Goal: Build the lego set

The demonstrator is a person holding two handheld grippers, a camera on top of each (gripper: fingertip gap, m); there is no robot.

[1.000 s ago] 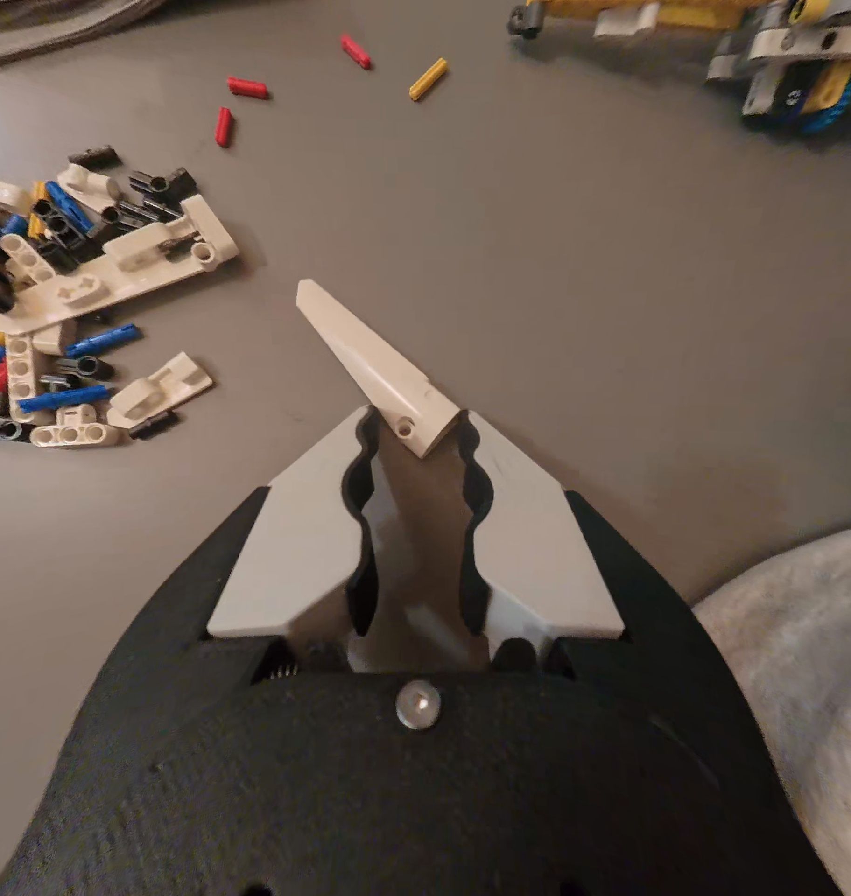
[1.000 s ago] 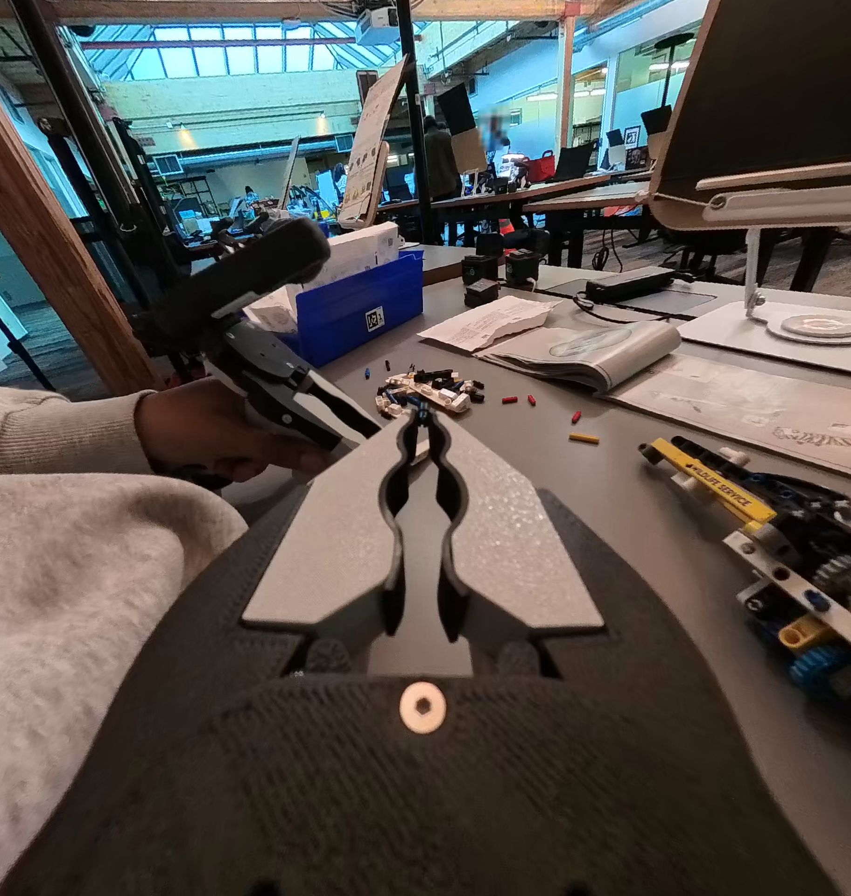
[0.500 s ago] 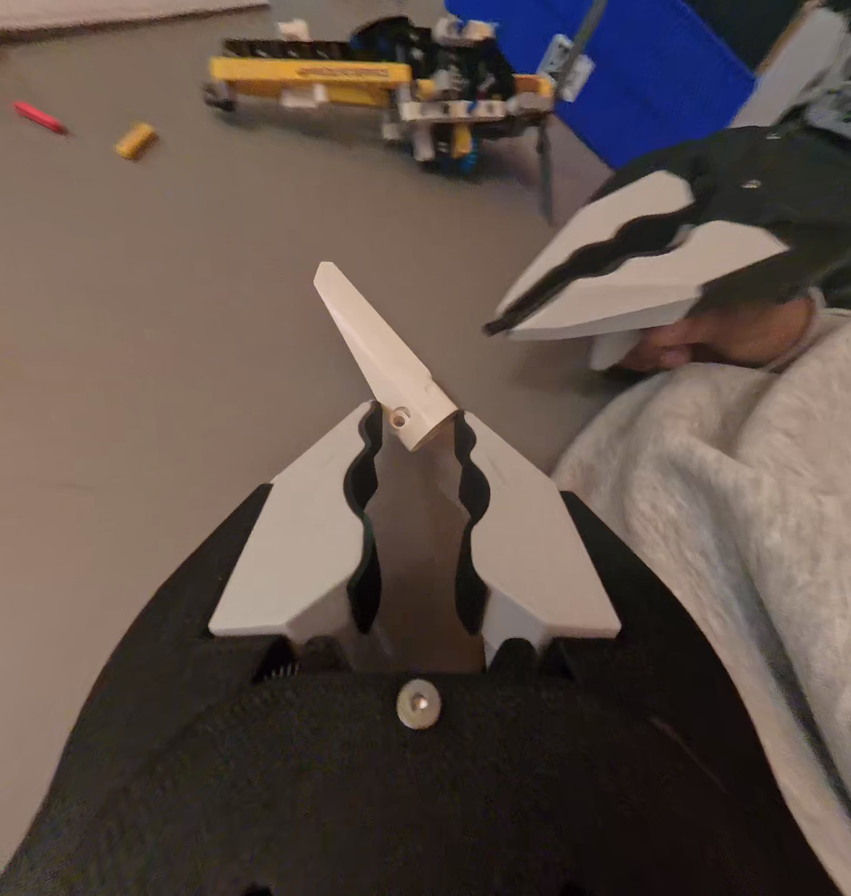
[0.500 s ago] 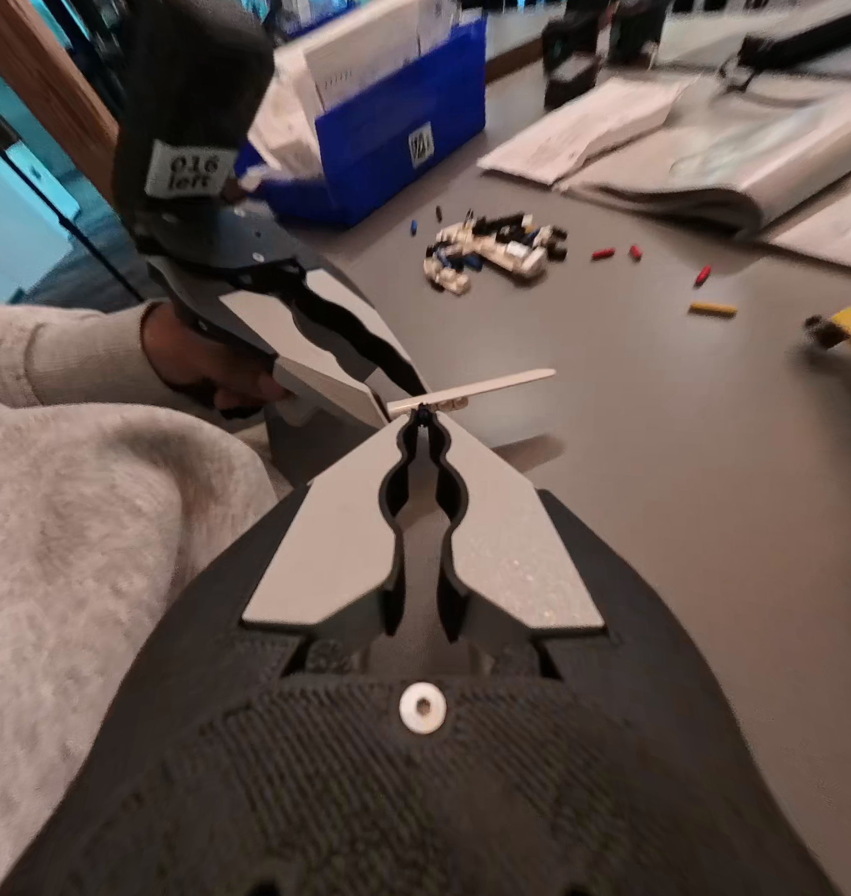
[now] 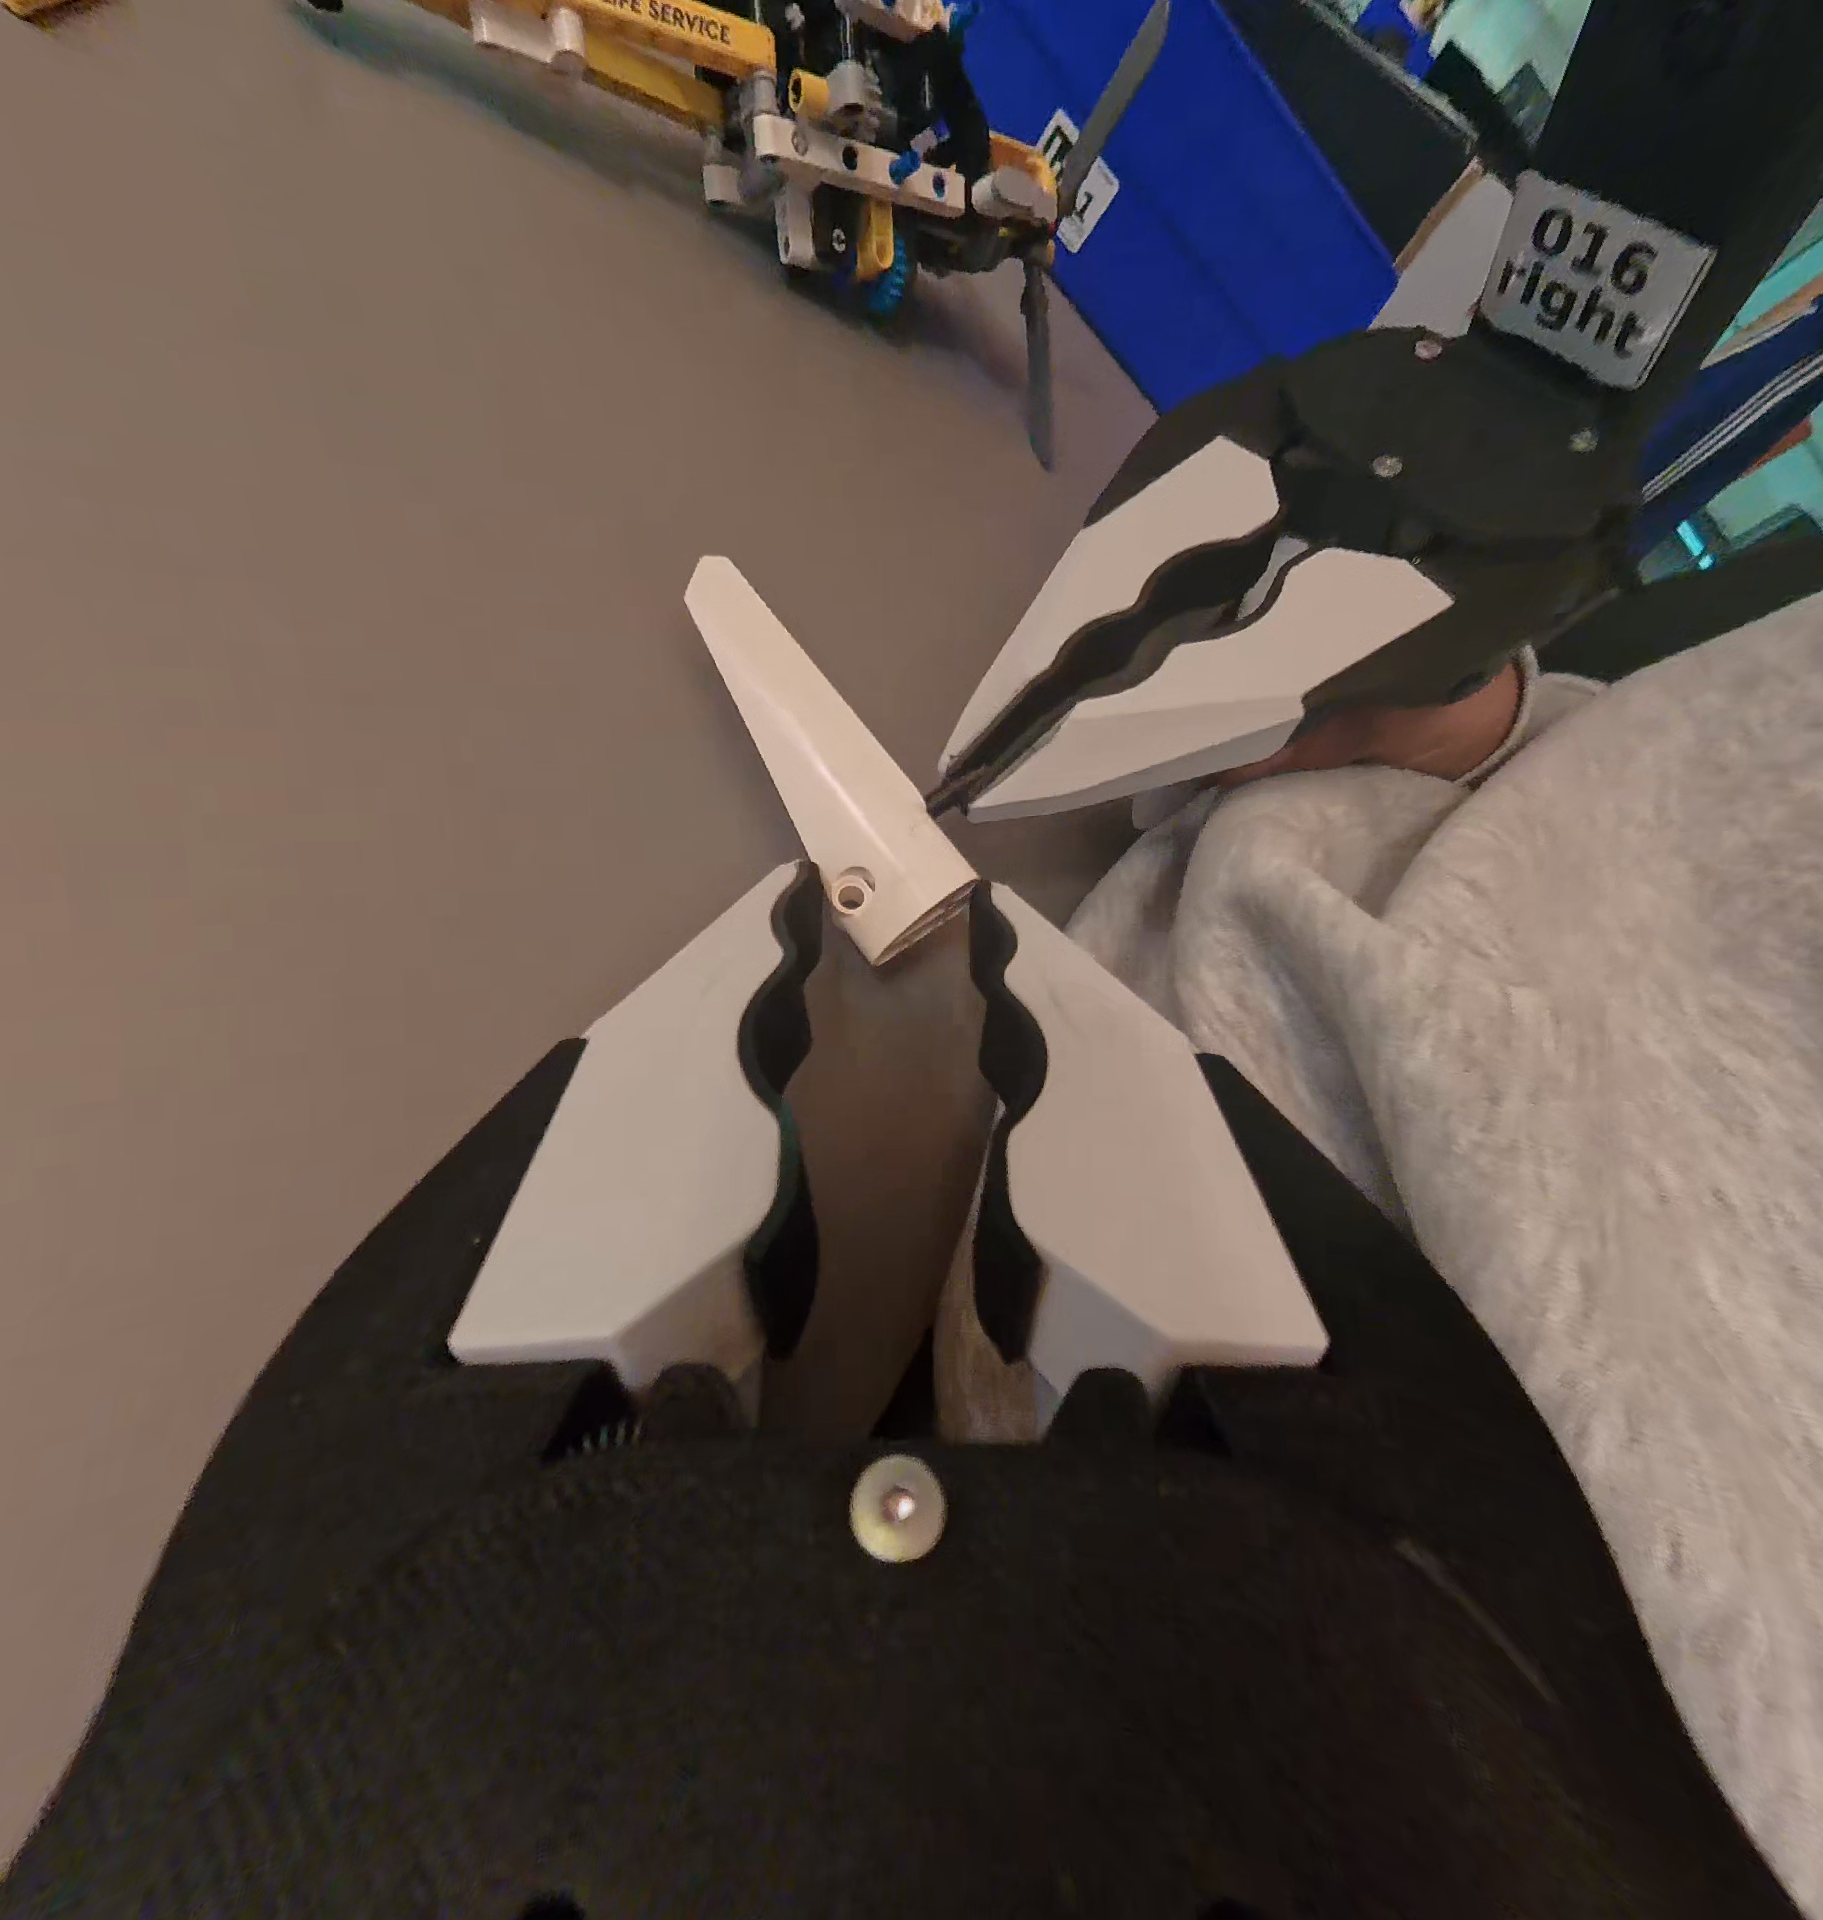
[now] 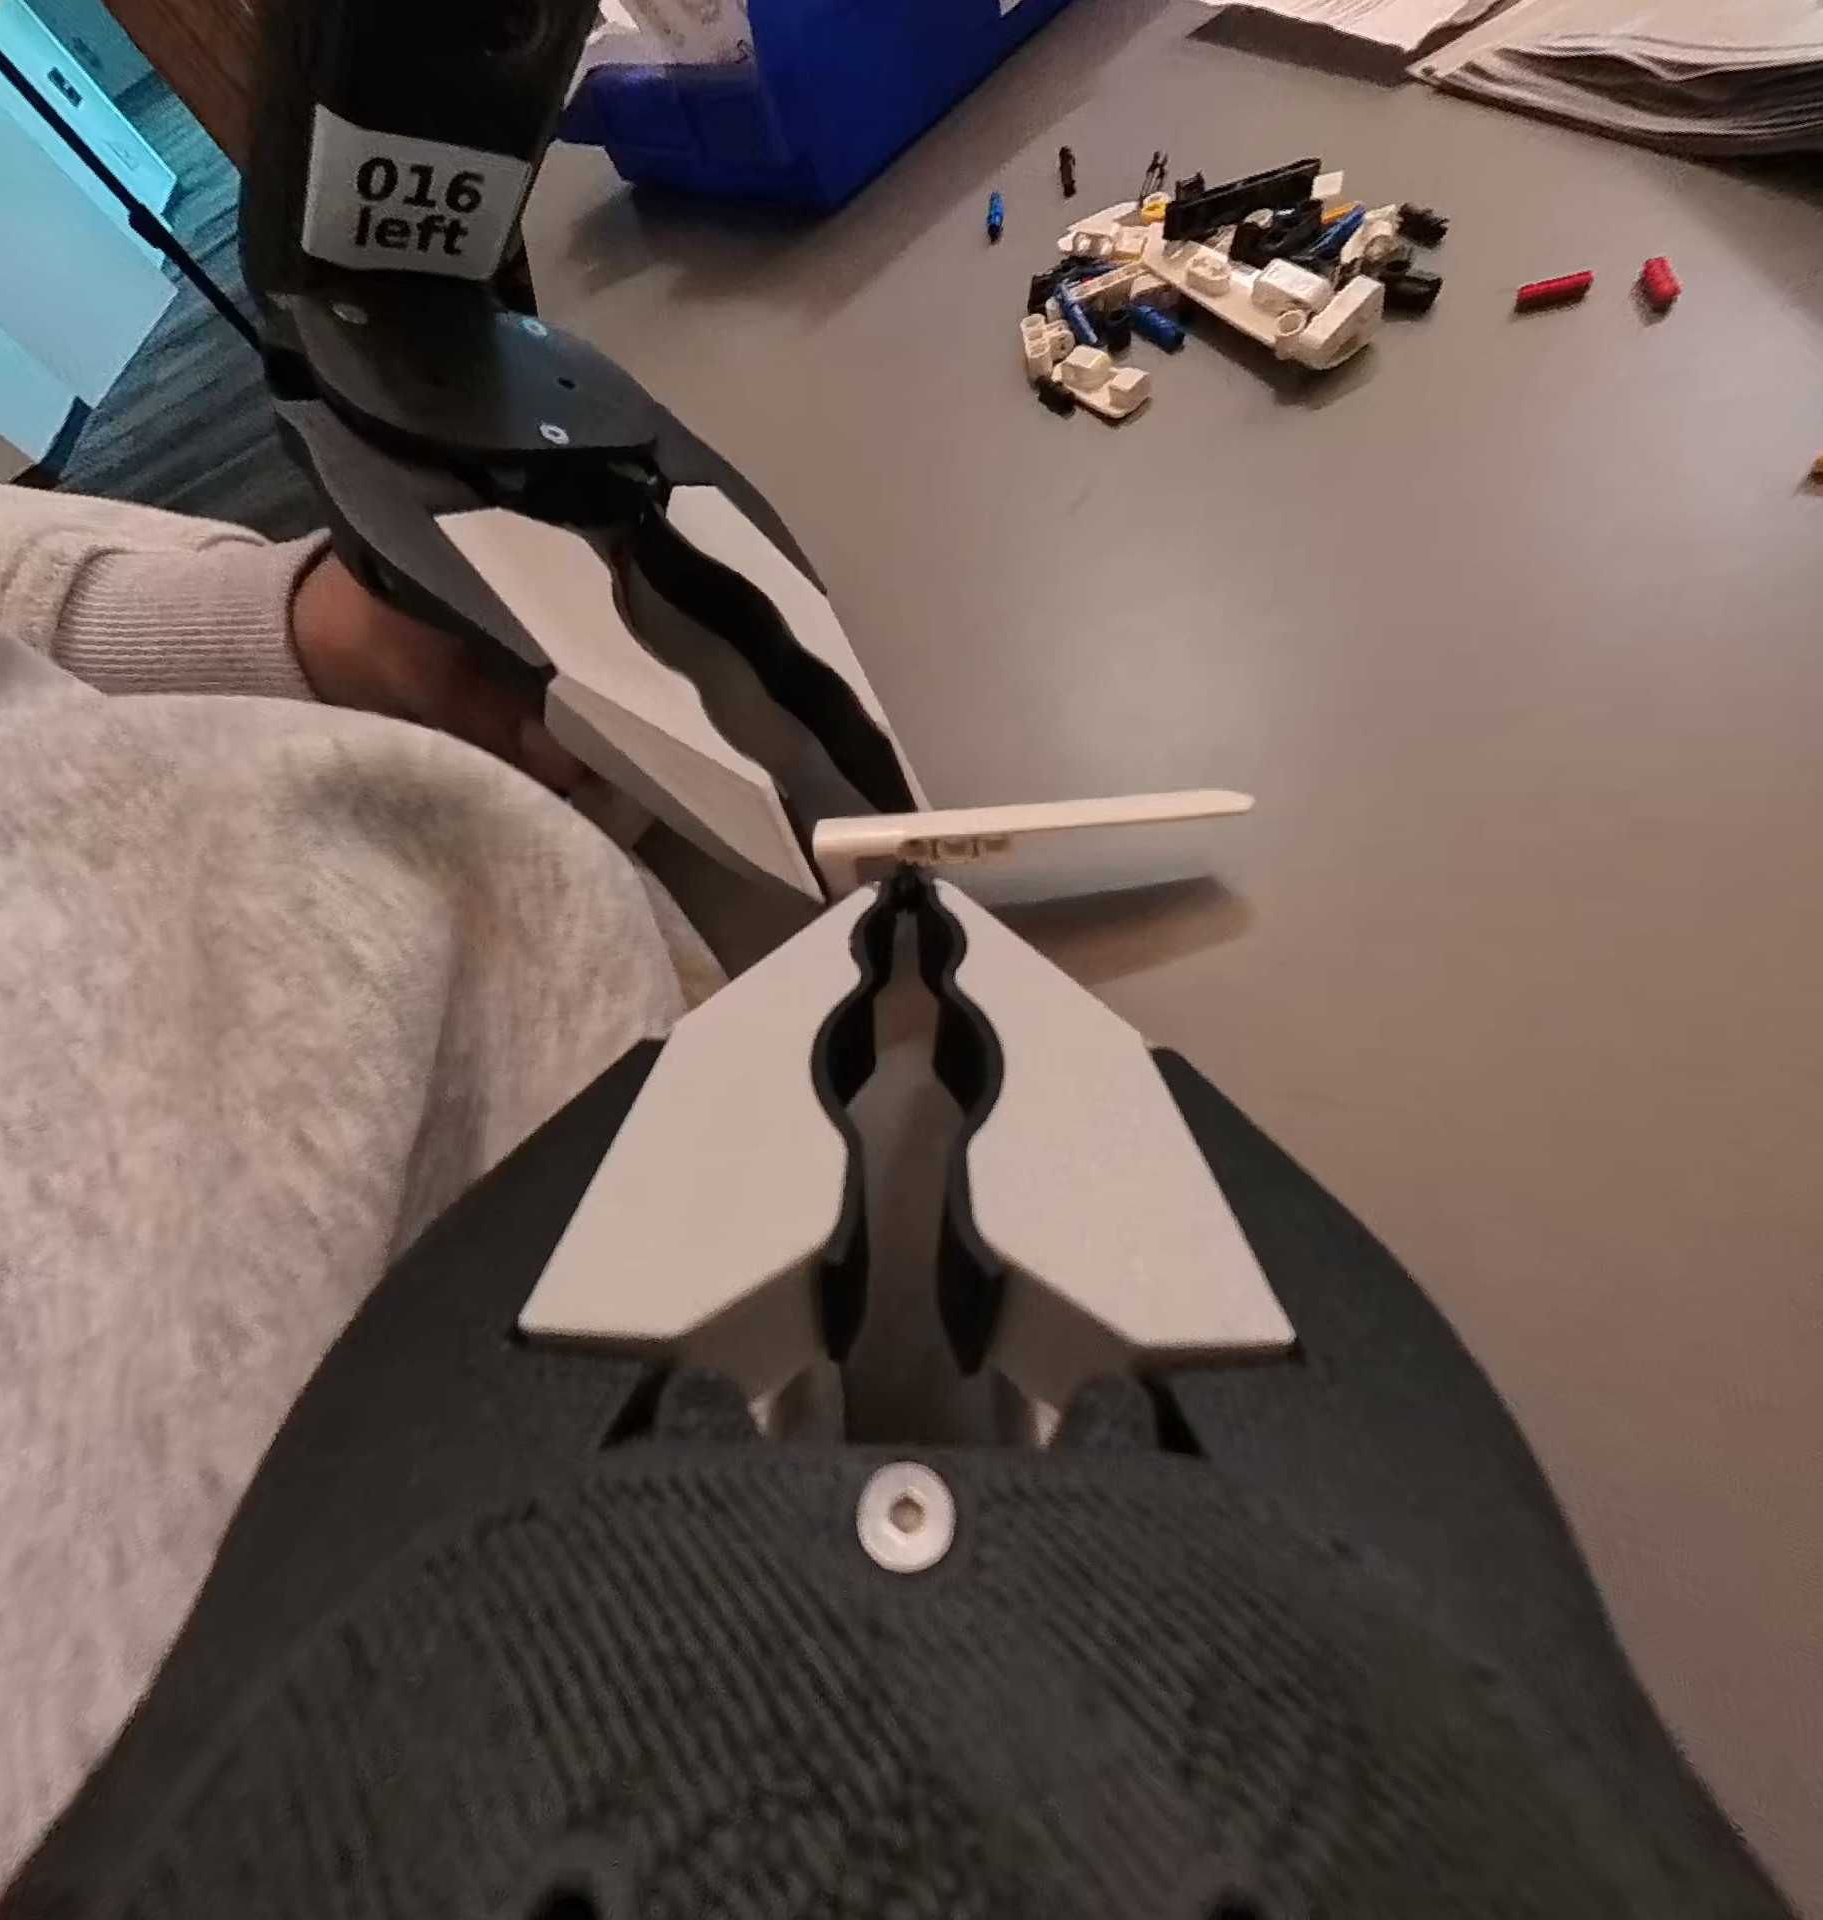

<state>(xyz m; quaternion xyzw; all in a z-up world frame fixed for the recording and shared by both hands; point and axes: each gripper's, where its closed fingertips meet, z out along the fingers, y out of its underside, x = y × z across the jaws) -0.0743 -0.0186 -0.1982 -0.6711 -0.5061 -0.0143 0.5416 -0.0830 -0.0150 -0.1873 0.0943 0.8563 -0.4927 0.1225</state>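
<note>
My left gripper (image 5: 891, 904) is clamped on the wide end of the long white blade piece (image 5: 798, 727), which sticks out past my fingertips and leans to the left. My right gripper (image 6: 912, 902) is squeezed on a tiny black pin (image 6: 905, 883), whose tip sits right at the blade's side, just ahead of my left fingers. A second ago my left camera saw only the table and the loose parts, with my right gripper nowhere near. Now the two grippers have swung together, so I think I am about to push the pin into the blade. My grey sleeve (image 5: 1509, 1143) is close on the right of my left fingers, so there is little room there. To the left and ahead the grey table (image 5: 315, 623) is bare, giving me room to move. Farther out is the yellow model (image 5: 845, 135) with the blue bin (image 5: 1229, 239) behind it. Beyond my right fingers lies the pile of loose parts (image 6: 1229, 281), well apart.
</note>
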